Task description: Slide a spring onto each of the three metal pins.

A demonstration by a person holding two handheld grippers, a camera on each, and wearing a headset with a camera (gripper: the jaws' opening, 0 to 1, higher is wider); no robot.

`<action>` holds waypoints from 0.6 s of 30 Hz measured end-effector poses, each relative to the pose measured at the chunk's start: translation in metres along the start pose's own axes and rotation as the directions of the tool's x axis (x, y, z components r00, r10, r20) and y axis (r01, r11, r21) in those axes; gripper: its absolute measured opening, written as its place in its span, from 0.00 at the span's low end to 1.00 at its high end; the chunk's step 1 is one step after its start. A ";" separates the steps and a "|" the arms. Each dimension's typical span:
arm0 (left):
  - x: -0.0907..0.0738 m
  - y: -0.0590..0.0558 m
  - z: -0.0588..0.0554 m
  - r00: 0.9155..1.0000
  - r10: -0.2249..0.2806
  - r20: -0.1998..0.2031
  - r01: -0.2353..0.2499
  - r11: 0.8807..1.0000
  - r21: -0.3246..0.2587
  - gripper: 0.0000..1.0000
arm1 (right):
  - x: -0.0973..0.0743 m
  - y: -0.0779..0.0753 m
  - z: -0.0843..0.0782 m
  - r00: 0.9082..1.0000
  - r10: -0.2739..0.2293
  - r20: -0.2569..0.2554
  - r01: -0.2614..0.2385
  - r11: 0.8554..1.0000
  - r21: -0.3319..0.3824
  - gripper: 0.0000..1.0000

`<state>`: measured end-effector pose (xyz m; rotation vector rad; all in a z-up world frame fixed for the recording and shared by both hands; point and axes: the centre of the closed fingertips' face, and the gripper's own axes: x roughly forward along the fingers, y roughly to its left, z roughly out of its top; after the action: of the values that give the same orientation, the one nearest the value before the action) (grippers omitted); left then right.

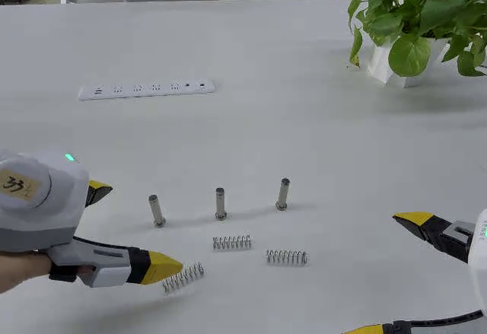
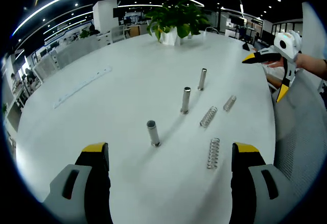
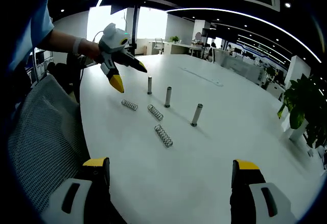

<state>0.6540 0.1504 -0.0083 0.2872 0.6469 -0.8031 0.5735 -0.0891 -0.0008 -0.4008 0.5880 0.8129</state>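
Presently, three metal pins are seen standing upright in a row on the white table point(image 1: 319, 136): the left pin point(image 1: 156, 211), the middle pin point(image 1: 220, 204) and the right pin point(image 1: 283, 195), each set apart from its neighbour and each bare. Three springs are found lying flat on the table in front of the row, on the person's side: the left spring point(image 1: 183, 277), the middle spring point(image 1: 231, 242) just in front of the middle pin, and the right spring point(image 1: 286, 256) in front of the right pin. The left gripper point(image 1: 144, 227) is held at the left of the head view, its jaws spread wide with nothing gripped. Its lower yellow tip is placed just beside the left spring, though whether the two touch cannot be told. In the left gripper view that spring is seen in the gap between the two jaws, nearer the right-hand one, with the left pin ahead. The right gripper point(image 1: 371, 275) is held at the right edge of the head view, well apart from pins and springs, its jaws likewise spread wide and empty. A white power strip point(image 1: 146, 88) is laid farther back on the table, and a potted plant point(image 1: 415, 22) is set at the far right.
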 end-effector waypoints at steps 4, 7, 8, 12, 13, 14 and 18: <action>-0.005 -0.004 -0.004 1.000 -0.005 0.013 0.005 1.000 0.002 0.98 | 0.001 -0.001 0.002 1.000 0.007 -0.006 -0.008 1.000 -0.015 0.99; -0.009 -0.008 -0.005 0.999 -0.011 0.037 0.012 1.000 -0.011 0.97 | 0.002 0.000 0.002 1.000 0.014 -0.011 -0.014 1.000 -0.024 0.99; -0.010 -0.009 -0.007 0.999 -0.007 0.041 0.007 1.000 -0.017 0.96 | 0.002 0.000 0.002 1.000 0.015 -0.012 -0.016 1.000 -0.027 0.99; -0.013 -0.015 -0.010 0.998 -0.016 0.063 0.019 0.999 -0.032 0.94 | 0.003 0.001 0.003 1.000 0.020 -0.016 -0.021 0.999 -0.035 0.99; -0.013 -0.017 -0.012 0.998 -0.021 0.065 0.023 0.999 -0.036 0.93 | 0.003 0.001 0.003 1.000 0.022 -0.018 -0.023 0.999 -0.038 0.99; -0.014 -0.018 -0.014 0.997 -0.022 0.068 0.024 0.999 -0.040 0.91 | 0.003 0.001 0.003 1.000 0.023 -0.019 -0.024 0.999 -0.039 0.99; -0.014 -0.023 -0.019 0.996 -0.020 0.085 0.024 0.998 -0.051 0.87 | 0.003 0.002 0.003 0.999 0.027 -0.023 -0.028 0.999 -0.043 0.99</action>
<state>0.6216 0.1521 -0.0142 0.1984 0.5909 -0.8140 0.5750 -0.0846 -0.0007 -0.4429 0.5982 0.8494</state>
